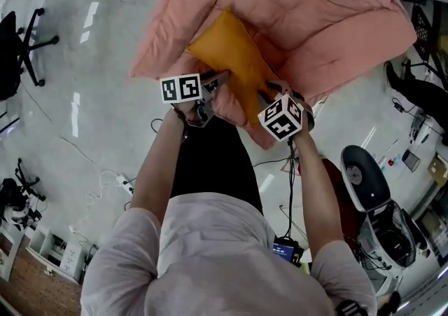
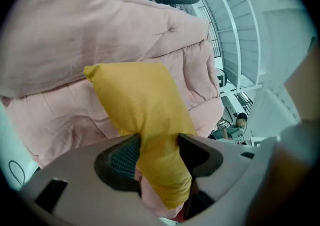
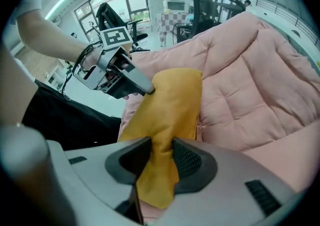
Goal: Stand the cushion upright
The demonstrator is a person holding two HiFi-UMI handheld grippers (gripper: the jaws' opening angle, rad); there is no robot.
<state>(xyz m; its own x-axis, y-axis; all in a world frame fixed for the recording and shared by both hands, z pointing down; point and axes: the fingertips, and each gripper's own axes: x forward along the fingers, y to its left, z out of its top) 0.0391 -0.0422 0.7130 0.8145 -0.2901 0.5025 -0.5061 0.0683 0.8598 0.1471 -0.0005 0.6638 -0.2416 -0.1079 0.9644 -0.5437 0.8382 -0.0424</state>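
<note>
Cushion [image 1: 227,55], yellow, lies slantwise on the pink quilt [image 1: 329,13], far corner up and to the left in the head view, near end towards us. We cannot tell whether its underside touches the quilt.

Left hand-held gripper [image 1: 221,78]: clamped on the cushion's left edge. In its own view both pads [image 2: 122,157] press into a pinched fold of yellow fabric, and the cushion [image 2: 137,102] rises above the jaws with one corner pointing up-left against the quilt [image 2: 60,44].

Right hand-held gripper [image 1: 270,87]: clamped on the cushion's near end. In its own view the fabric [image 3: 172,104] is squeezed thin between the jaws [image 3: 160,157] and a flap hangs below them. The left hand-held gripper [image 3: 148,88] shows there too, biting the cushion's edge further up.

We stand at the quilt's near edge, both arms reaching forward. Pale glossy floor [image 1: 84,111] to the left.
</note>
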